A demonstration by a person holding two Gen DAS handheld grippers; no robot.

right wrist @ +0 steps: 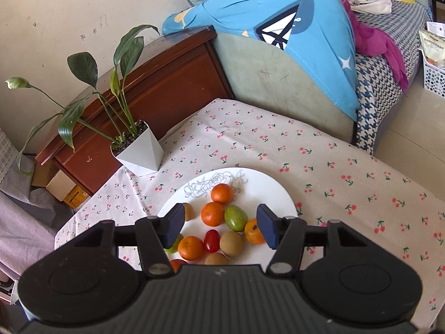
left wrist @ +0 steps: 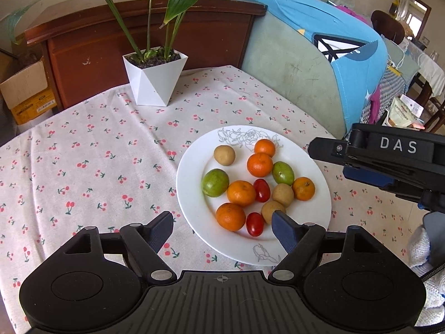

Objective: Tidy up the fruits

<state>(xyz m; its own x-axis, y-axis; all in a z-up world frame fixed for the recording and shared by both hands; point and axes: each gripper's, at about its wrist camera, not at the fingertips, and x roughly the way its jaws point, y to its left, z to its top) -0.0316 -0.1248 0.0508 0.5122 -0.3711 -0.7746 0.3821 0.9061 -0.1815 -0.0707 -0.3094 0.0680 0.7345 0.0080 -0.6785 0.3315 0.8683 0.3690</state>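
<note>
A white plate (left wrist: 192,167) (right wrist: 275,192) on the cherry-print cloth holds several fruits: orange tangerines (left wrist: 241,193) (right wrist: 221,193), two green fruits (left wrist: 215,182) (right wrist: 235,218), two red cherry tomatoes (left wrist: 261,190) (right wrist: 212,240) and tan round fruits (left wrist: 224,154) (right wrist: 231,243). My left gripper (left wrist: 222,226) hangs open above the plate's near edge, nothing between its fingers. My right gripper (right wrist: 221,226) also stands open, raised above the fruits and gripping none. In the left wrist view the right gripper's black body (left wrist: 389,153) marked DAS shows at the right.
A white angular pot (left wrist: 154,79) (right wrist: 139,153) with a leafy plant stands at the table's far side. Behind are a brown wooden cabinet (left wrist: 155,36) and a sofa draped in a blue cloth (left wrist: 328,36). A cardboard box (left wrist: 25,91) sits left.
</note>
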